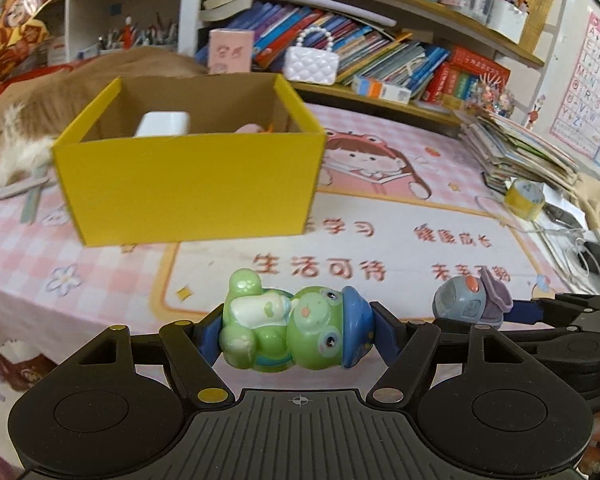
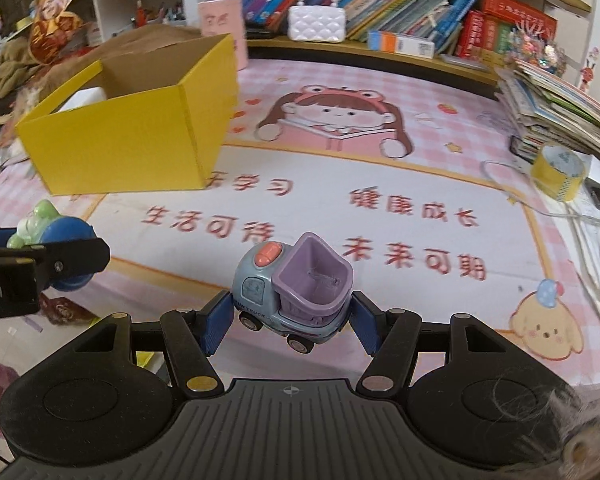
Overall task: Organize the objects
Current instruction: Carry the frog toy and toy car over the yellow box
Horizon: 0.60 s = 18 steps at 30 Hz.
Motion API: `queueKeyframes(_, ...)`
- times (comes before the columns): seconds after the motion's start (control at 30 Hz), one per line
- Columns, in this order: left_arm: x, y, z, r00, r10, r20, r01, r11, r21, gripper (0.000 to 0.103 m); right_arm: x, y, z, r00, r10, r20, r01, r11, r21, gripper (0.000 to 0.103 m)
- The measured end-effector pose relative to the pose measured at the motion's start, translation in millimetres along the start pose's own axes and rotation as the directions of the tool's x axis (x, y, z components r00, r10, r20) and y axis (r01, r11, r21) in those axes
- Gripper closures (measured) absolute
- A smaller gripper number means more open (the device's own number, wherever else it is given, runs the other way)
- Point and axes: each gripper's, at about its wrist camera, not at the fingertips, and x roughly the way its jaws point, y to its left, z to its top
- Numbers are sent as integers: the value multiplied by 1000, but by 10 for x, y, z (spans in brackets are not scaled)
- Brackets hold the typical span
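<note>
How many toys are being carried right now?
2: the green frog figure in the left gripper, the toy truck in the right gripper. The yellow box may hide more.

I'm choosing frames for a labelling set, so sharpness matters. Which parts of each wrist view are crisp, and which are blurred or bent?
Left wrist view: the green frog toy in the left gripper is crisp; the yellow box and mat lettering are smeared; shelves bow with the fisheye.
Right wrist view: the toy truck in the right gripper is sharp; mat lettering is soft, edges curve.
</note>
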Motion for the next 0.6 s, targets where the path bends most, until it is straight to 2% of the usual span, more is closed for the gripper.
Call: queueKeyframes(0.6, -418, 571, -251, 998, 63, 24, -62, 997, -39, 31, -27, 714, -135, 998, 61, 5, -60, 997, -50, 43)
